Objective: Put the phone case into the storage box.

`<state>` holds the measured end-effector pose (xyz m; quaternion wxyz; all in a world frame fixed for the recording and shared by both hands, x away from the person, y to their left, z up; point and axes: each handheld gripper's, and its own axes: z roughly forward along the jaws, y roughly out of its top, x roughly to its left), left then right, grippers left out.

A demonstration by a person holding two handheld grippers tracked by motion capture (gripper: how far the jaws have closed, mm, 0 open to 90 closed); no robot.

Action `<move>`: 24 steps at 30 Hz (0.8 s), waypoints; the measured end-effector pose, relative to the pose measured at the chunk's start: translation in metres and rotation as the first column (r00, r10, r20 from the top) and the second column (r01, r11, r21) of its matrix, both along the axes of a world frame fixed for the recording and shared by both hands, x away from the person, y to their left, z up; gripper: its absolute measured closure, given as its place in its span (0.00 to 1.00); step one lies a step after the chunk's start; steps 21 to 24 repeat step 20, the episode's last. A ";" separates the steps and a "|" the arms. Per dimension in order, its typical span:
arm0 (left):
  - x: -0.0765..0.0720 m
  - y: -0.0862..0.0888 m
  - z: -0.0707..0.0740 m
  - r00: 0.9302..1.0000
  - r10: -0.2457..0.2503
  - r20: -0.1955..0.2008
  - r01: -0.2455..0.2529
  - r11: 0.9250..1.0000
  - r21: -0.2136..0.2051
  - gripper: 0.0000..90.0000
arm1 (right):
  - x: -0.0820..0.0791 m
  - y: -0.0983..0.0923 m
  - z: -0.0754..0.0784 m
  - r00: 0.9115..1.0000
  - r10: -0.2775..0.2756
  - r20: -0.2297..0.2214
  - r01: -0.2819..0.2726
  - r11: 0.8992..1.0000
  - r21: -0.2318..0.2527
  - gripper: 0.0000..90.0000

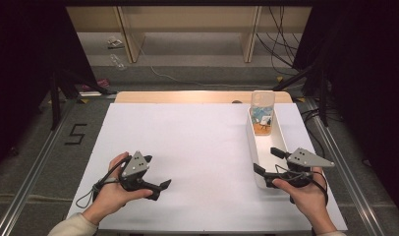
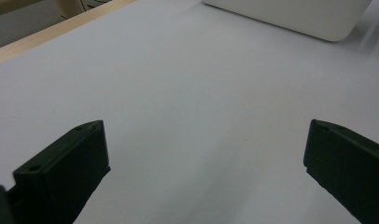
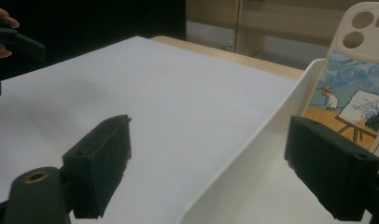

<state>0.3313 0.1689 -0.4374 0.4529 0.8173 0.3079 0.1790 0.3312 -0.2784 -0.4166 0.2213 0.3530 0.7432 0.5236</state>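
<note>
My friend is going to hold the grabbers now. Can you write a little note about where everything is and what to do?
Left gripper: open, nothing in it, low over the white sheet, on the left.
Right gripper: open, straddling the left wall of the long white plastic tray, one jaw inside, one outside; not clamped.
Cream phone case with a painted picture: stands leaning at the tray's far end, untouched.
Done: right gripper is at the tray.
Left: probably grip the tray wall or reach on for the case.
</note>
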 end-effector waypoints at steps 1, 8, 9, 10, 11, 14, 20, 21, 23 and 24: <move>0.000 0.000 0.000 1.000 -0.001 -0.001 0.001 1.000 0.000 0.00 | 0.000 0.000 0.000 1.000 -0.001 0.001 0.001 1.000 0.000 0.17; 0.000 0.000 -0.001 1.000 0.000 -0.003 0.000 1.000 -0.001 0.00 | -0.001 0.001 -0.002 1.000 0.001 0.001 -0.001 1.000 -0.002 0.17; 0.001 0.000 -0.001 1.000 0.000 -0.002 0.000 1.000 -0.002 0.00 | -0.001 0.001 -0.002 1.000 0.000 0.002 0.000 1.000 -0.003 0.17; 0.001 0.000 -0.001 1.000 0.001 -0.003 -0.001 1.000 -0.002 0.00 | -0.001 0.000 -0.002 1.000 -0.001 0.004 0.001 1.000 -0.001 0.17; 0.001 0.000 -0.001 1.000 0.000 -0.003 0.000 1.000 -0.001 0.00 | -0.001 0.000 -0.002 1.000 -0.003 0.005 0.003 1.000 0.002 0.17; 0.001 0.000 -0.001 1.000 0.001 -0.003 -0.001 1.000 0.001 0.00 | -0.001 -0.001 -0.003 1.000 -0.006 0.005 0.006 1.000 0.007 0.17; 0.002 -0.001 -0.001 1.000 -0.002 -0.005 0.002 1.000 -0.002 0.00 | -0.001 -0.002 -0.001 1.000 -0.016 0.011 0.016 1.000 0.027 0.17; 0.002 -0.001 -0.001 1.000 -0.002 -0.005 0.002 1.000 -0.002 0.00 | -0.001 -0.002 -0.001 1.000 -0.016 0.011 0.016 1.000 0.027 0.17; 0.002 -0.001 -0.001 1.000 -0.002 -0.005 0.002 1.000 -0.002 0.00 | -0.001 -0.002 -0.001 1.000 -0.016 0.011 0.016 1.000 0.027 0.17; 0.002 -0.001 -0.001 1.000 -0.002 -0.005 0.002 1.000 -0.002 0.00 | -0.001 -0.002 -0.001 1.000 -0.016 0.011 0.016 1.000 0.027 0.17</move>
